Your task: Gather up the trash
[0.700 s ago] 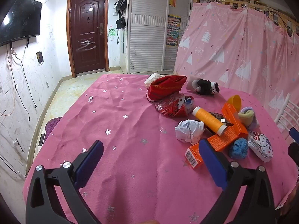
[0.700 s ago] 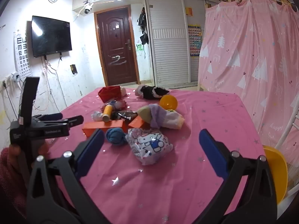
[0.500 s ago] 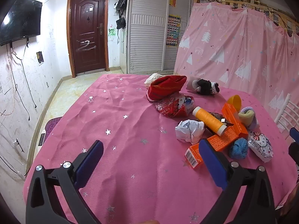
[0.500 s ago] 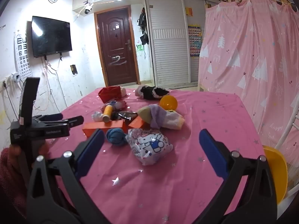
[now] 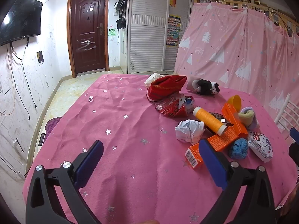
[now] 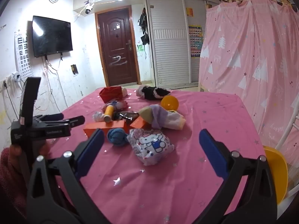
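Note:
A pile of items lies on the pink starred tablecloth: a crumpled white paper ball, a red snack wrapper, an orange box, an orange thread spool, a Hello Kitty packet and a blue yarn ball. My left gripper is open and empty, hovering left of the pile. My right gripper is open and empty, with the Hello Kitty packet just ahead between its fingers. The left gripper also shows in the right wrist view.
A red cloth pouch, a black-and-white plush, a yellow plastic ball half and rolled socks lie farther back. A yellow bin stands beside the table's right edge by a white chair. A pink curtain hangs behind.

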Available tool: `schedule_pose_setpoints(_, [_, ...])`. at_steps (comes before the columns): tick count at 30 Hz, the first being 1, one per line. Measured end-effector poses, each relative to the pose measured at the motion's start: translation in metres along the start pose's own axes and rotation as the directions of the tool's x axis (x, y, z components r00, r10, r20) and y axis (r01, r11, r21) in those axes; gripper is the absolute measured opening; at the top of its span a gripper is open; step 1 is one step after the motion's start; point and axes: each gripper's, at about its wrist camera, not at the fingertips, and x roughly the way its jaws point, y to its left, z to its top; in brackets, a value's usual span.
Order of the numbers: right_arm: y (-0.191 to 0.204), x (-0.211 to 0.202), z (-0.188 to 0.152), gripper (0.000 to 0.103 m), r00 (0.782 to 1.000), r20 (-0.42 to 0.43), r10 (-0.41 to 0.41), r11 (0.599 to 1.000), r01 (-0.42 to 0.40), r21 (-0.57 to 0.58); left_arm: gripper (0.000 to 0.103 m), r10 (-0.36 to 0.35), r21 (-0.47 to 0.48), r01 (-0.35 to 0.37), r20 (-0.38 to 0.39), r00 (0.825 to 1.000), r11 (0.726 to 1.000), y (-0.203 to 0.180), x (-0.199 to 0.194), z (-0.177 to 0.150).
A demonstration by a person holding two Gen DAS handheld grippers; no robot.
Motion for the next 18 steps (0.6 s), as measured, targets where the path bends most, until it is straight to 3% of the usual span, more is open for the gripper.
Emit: schedule_pose_setpoints(18, [0.0025,0.0004,0.0012,0.098,1.000,0.002,-0.002,1.000,0.002,-0.002,0.095,-0.001,-0.001,0.001,0.000,1.000,1.000,0.0001,0.0001,0.0000])
